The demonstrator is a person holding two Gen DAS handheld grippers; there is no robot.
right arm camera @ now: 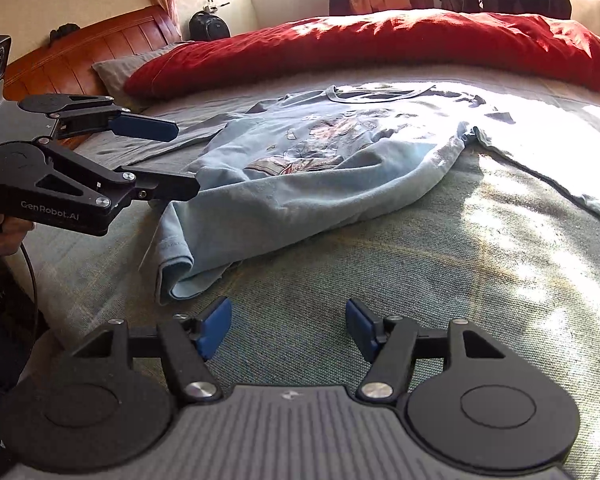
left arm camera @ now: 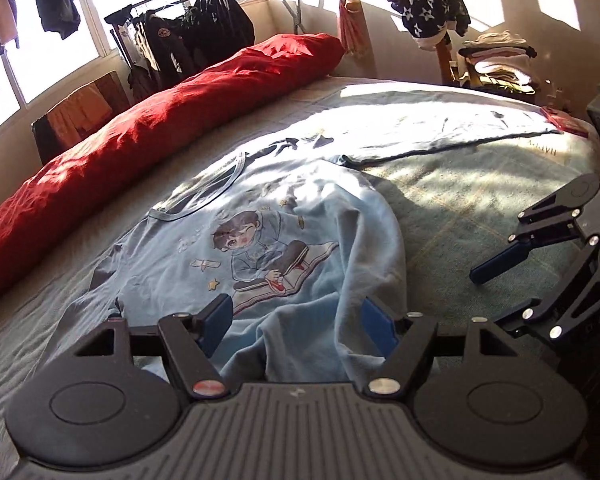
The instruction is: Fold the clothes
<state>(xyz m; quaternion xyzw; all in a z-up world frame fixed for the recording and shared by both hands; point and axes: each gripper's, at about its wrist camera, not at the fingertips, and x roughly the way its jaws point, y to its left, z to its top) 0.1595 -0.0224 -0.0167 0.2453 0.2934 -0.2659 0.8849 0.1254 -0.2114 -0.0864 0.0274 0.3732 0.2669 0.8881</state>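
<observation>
While a red duvet (left arm camera: 140, 120) flanks it, the shirt (left arm camera: 284, 248) lies unobstructed

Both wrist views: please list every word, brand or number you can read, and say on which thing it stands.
"GenRobot.AI": white letters on the black body of the left gripper, seen in the right wrist view.
"D A S": faint letters on the right gripper body at the right edge of the left wrist view; the rest is cut off.
Upside-down print on the bed cover: blurred, not readable.
Round patch on a hanging dark jacket: too small.
Marks on the light blue shirt print: not readable.
</observation>
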